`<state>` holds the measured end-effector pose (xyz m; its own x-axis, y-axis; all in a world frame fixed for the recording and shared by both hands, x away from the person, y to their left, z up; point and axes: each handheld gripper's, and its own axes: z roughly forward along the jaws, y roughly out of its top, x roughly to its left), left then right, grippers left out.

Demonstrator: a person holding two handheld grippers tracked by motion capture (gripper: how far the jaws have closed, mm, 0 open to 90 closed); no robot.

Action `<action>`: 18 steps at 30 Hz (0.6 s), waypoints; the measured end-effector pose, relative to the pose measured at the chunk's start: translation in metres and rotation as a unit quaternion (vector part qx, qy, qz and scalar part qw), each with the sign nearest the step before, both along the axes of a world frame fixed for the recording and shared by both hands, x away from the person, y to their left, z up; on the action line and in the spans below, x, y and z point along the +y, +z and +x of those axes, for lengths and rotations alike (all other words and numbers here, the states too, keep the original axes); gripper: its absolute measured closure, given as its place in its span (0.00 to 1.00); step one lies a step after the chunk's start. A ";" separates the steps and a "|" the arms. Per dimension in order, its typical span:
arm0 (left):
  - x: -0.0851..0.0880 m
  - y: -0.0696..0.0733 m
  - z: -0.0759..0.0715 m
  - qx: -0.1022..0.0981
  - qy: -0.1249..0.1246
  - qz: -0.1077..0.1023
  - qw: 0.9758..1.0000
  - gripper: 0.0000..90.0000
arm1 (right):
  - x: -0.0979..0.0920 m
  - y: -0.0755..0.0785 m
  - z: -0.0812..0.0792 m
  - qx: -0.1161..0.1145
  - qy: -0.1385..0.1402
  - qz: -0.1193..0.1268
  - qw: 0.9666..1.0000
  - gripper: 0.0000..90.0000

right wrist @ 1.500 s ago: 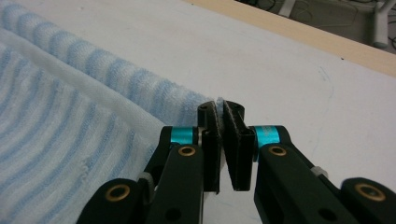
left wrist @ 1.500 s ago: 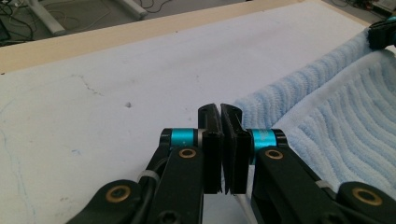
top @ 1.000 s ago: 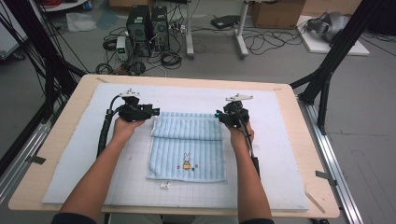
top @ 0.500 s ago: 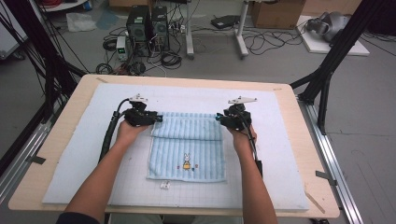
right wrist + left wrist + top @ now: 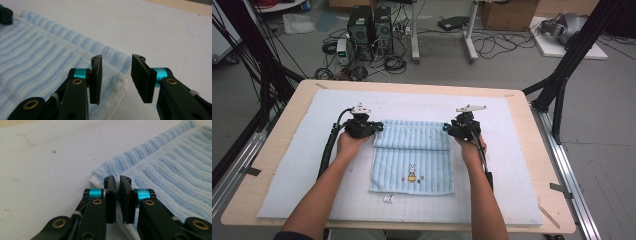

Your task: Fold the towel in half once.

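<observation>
Left tool (image 5: 117,182): jaws have just been closing, now nearly together, pinching the towel (image 5: 413,155) at its far left corner; the white hem sits between the pads. Right tool (image 5: 116,72): jaws part open with a clear gap, standing over the far right corner, hem under the gap, pads not pressing it.

In the high view the left tool (image 5: 371,129) and right tool (image 5: 451,131) sit at the two far corners of the towel, facing each other across it.

Towel: light blue, ribbed, flat on the pale mat (image 5: 522,165) near the desk's middle. Far end is doubled over in a band. Long axis runs near-to-far; ribs run the same way; small rabbit print (image 5: 412,173) upright toward the person, white tag (image 5: 388,198) at the near edge.

Edges: bare mat all round the towel, widest to left and right. Wooden desk (image 5: 277,150) rim well apart from both tools.
</observation>
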<state>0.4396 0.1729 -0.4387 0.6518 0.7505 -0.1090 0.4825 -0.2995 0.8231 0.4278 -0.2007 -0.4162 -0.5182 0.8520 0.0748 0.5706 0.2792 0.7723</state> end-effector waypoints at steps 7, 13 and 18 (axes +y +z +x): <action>0.005 0.004 -0.006 -0.015 0.002 -0.030 0.999 0.93 | 0.009 -0.017 0.009 0.036 -0.003 -0.017 0.999 0.75; 0.009 0.006 -0.010 -0.022 0.007 -0.050 0.998 0.94 | 0.008 -0.016 0.007 0.041 0.007 -0.025 0.999 1.00; 0.008 0.010 -0.012 -0.027 0.001 -0.062 0.998 0.94 | 0.008 -0.011 0.003 0.028 0.009 -0.015 0.999 1.00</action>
